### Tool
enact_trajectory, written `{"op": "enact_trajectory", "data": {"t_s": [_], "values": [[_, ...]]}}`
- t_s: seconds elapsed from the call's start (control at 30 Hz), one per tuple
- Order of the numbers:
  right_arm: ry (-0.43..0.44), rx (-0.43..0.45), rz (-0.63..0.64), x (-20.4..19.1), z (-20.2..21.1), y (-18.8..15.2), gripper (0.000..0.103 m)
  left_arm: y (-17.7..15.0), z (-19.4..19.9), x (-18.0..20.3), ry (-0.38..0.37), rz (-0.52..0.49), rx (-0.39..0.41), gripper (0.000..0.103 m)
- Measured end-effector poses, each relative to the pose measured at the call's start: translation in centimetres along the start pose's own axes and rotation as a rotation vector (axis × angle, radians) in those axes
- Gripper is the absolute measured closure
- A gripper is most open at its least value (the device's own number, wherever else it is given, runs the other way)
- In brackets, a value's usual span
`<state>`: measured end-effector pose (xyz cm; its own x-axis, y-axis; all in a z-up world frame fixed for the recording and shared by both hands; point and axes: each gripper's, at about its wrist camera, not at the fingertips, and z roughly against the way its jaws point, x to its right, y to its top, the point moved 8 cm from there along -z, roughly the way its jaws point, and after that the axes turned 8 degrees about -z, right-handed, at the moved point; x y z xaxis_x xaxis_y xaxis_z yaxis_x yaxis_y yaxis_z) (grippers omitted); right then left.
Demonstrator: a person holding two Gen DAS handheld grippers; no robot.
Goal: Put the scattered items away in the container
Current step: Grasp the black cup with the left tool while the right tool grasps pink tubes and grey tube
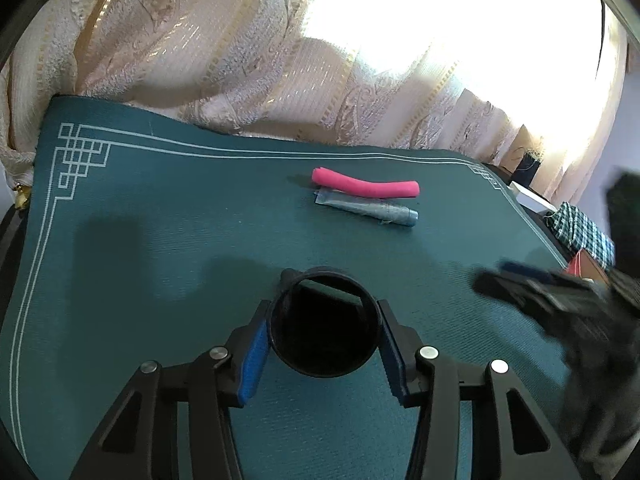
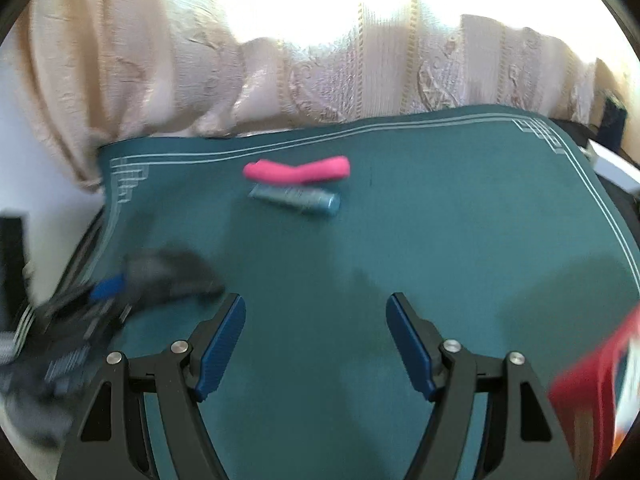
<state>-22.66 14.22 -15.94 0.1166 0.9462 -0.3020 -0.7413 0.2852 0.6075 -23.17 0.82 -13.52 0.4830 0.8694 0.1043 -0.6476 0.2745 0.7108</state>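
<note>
A black round cup (image 1: 324,364) stands upright on the green mat (image 1: 160,220), open mouth up, between the blue pads of my left gripper (image 1: 324,306); both pads press on its sides. Farther back lie a pink foam roller (image 1: 365,186) and, just in front of it, a silvery tube (image 1: 366,207), side by side. In the right wrist view, which is blurred, the roller (image 2: 298,170) and tube (image 2: 296,198) lie well ahead of my right gripper (image 2: 316,298), which is open with only mat between its fingers.
A patterned cream curtain (image 1: 200,60) hangs behind the mat's far edge. A red box (image 2: 592,384) shows at the lower right of the right wrist view. Checked cloth (image 1: 580,232) and clutter sit off the mat's right edge.
</note>
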Motion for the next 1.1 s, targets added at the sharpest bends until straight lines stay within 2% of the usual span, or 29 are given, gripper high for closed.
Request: {"op": "enact_trajectory", "data": {"t_s": [0.17, 0.3, 0.4, 0.47, 0.57, 0.7, 0.8, 0.97, 1.0, 1.1], "values": [[-0.032, -0.001, 0.078, -1.7, -4.2, 4.1, 0.027, -0.1, -0.5, -0.4, -0.025, 0.020, -0.012, 0.051], [-0.037, 0.019, 0.173, -3.4, -6.1, 6.7, 0.027, -0.1, -0.8, -0.4, -0.029, 0.028, -0.021, 0.051], [-0.008, -0.009, 0.229, -4.4, -8.0, 7.9, 0.027, -0.4, -1.2, -0.3, -0.026, 0.028, -0.034, 0.051], [-0.013, -0.025, 0.258, -4.6, -8.8, 8.1, 0.027, -0.5, -1.4, -0.2, -0.024, 0.023, -0.042, 0.051], [-0.004, -0.105, 0.304, -4.6, -10.5, 7.2, 0.027, -0.8, -1.7, 0.0, -0.022, 0.019, -0.053, 0.051], [-0.016, -0.129, 0.330, -4.0, -10.7, 6.5, 0.028, -0.8, -1.8, 0.2, -0.021, 0.016, -0.059, 0.051], [-0.031, -0.147, 0.338, -3.9, -10.0, 6.1, 0.043, -0.8, -1.8, 0.3, -0.021, 0.016, -0.060, 0.051], [-0.066, -0.179, 0.372, -3.4, -8.3, 4.5, 0.060, -0.7, -1.7, 0.6, -0.027, 0.014, -0.059, 0.051], [-0.068, -0.192, 0.369, -3.2, -7.7, 3.9, 0.068, -0.7, -1.7, 0.7, -0.027, 0.012, -0.060, 0.051], [-0.047, -0.211, 0.365, -2.8, -6.0, 2.2, 0.070, -0.7, -1.8, 1.1, -0.041, 0.010, -0.064, 0.051]]}}
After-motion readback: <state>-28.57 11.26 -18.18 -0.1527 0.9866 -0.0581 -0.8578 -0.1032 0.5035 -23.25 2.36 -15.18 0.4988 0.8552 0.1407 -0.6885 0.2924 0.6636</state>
